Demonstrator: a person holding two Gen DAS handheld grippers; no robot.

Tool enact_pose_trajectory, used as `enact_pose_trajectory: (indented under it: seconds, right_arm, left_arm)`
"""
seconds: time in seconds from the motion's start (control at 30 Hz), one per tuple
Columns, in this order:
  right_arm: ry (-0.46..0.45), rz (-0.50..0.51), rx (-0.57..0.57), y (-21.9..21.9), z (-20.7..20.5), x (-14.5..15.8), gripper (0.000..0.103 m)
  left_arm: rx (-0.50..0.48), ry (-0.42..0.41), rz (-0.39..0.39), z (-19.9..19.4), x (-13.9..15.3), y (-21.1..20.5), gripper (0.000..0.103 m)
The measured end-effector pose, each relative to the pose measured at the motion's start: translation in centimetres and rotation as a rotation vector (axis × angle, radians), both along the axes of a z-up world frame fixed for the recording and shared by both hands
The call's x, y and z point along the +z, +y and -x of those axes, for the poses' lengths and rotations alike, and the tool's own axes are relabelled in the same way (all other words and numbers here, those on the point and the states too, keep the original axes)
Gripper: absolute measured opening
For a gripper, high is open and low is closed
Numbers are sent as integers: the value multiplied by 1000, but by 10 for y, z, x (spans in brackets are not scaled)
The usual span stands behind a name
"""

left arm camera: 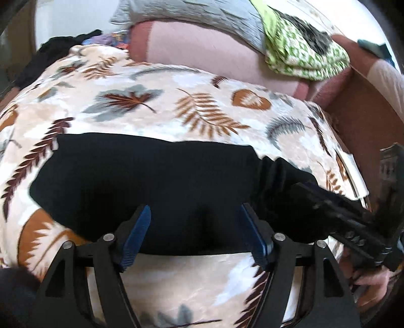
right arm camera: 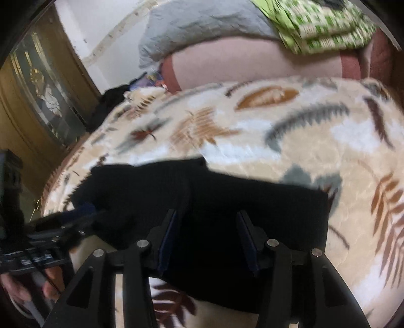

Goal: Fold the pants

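The black pants (left arm camera: pixel 151 181) lie folded in a wide band across the leaf-print blanket (left arm camera: pixel 176 106). My left gripper (left arm camera: pixel 194 214) is open, its blue-padded fingers (left arm camera: pixel 141 222) over the near edge of the pants, holding nothing. My right gripper (left arm camera: pixel 310 189) reaches in from the right to the bunched right end of the pants. In the right wrist view the pants (right arm camera: pixel 252 201) fill the lower middle and my right gripper (right arm camera: pixel 205 219) is open above them. The left gripper (right arm camera: pixel 83 210) shows at the left, over the pants' left part.
The blanket (right arm camera: pixel 277 141) covers a bed. At its far side lie a pink pillow (left arm camera: pixel 202 50), a grey cloth (left arm camera: pixel 202 15) and a green patterned cloth (left arm camera: pixel 303 55). A dark garment (left arm camera: pixel 70 43) lies at the far left. A wooden glass-front cabinet (right arm camera: pixel 38 101) stands left.
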State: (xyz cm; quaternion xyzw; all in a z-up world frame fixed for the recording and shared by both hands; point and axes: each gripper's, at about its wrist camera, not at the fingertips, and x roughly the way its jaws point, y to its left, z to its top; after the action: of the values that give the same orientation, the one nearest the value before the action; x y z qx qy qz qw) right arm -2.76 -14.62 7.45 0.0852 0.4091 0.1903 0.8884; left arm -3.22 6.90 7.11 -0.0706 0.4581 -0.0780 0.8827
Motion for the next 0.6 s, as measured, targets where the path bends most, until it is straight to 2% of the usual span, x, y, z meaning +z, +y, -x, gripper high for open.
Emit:
enact_pose_trajectory:
  seconds: [0.07,0.3,0.47,0.6]
  right_arm:
    - [-25,-9,20,8,2,11,60]
    - [-29,-23,90,46,-2,21,60]
    - [-33,-11,141,72,-3,23,60]
    - [-28,-10,170,88,-7,22,64]
  left_arm:
    - [22,-12,1,4,4,10,72]
    - [84,-41,12,12,12,40,73]
    - [137,-25,38,13,7,60,74]
    - [166,-10,57,14,3,71,74]
